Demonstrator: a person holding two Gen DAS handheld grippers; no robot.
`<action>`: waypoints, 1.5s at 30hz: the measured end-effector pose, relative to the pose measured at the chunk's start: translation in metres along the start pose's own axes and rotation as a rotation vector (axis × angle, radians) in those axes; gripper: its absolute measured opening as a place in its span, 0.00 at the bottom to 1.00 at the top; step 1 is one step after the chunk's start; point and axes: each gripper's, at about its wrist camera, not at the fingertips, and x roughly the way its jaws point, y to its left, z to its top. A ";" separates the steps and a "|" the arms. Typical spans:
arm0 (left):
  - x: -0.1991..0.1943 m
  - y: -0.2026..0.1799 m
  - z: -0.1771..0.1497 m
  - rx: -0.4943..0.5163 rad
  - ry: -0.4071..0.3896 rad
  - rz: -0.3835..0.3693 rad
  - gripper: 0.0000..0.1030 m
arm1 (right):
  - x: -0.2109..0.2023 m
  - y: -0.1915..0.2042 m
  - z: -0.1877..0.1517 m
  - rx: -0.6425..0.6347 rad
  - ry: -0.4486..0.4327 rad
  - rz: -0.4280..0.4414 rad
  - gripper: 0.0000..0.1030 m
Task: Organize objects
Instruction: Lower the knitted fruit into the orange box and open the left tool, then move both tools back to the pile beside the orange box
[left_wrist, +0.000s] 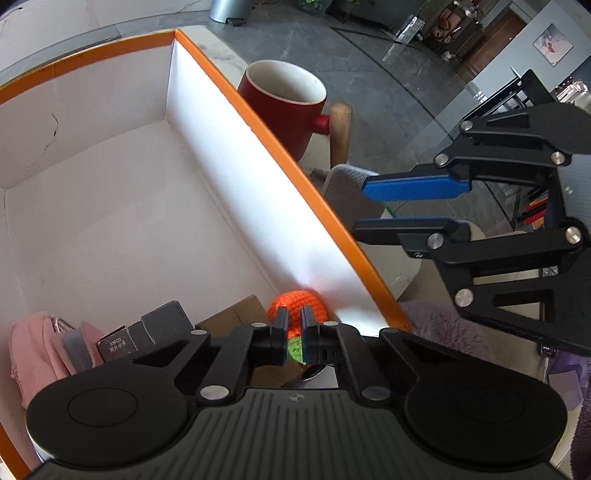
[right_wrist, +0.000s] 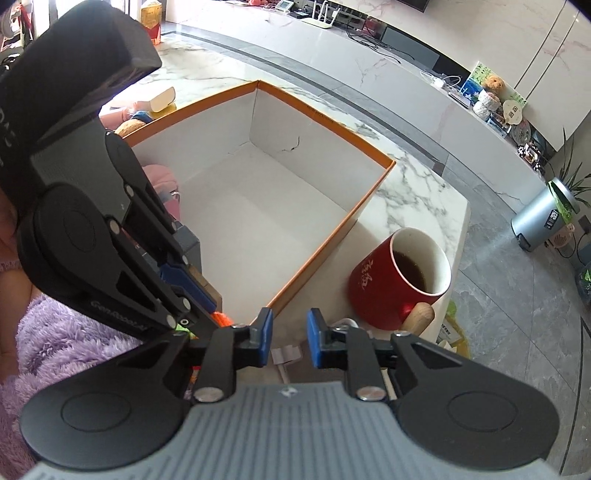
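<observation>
Item: crocheted carrot (left_wrist: 295, 314), near right corner of orange-rimmed box (left_wrist: 280, 122), pinched in your left tool (left_wrist: 294, 332) for stowing; your right tool (right_wrist: 290, 341) hovers narrowly parted, empty, over the desk (right_wrist: 413, 184).

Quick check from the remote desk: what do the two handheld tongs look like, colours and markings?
Both tongs, left and right, are matte black linkages with silver rivets, round black discs at the sides, a ribbed grey base plate and blue finger pads. White lettering runs along the left one's arm.
</observation>
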 end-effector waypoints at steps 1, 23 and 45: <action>0.003 0.000 -0.001 0.002 0.005 -0.005 0.05 | 0.001 -0.001 0.000 0.007 0.006 0.001 0.21; -0.107 -0.009 -0.041 0.090 -0.243 0.157 0.05 | -0.030 0.054 0.001 0.179 -0.127 0.010 0.22; -0.187 0.057 -0.133 -0.084 -0.374 0.354 0.05 | -0.025 0.162 0.050 0.295 -0.247 0.069 0.22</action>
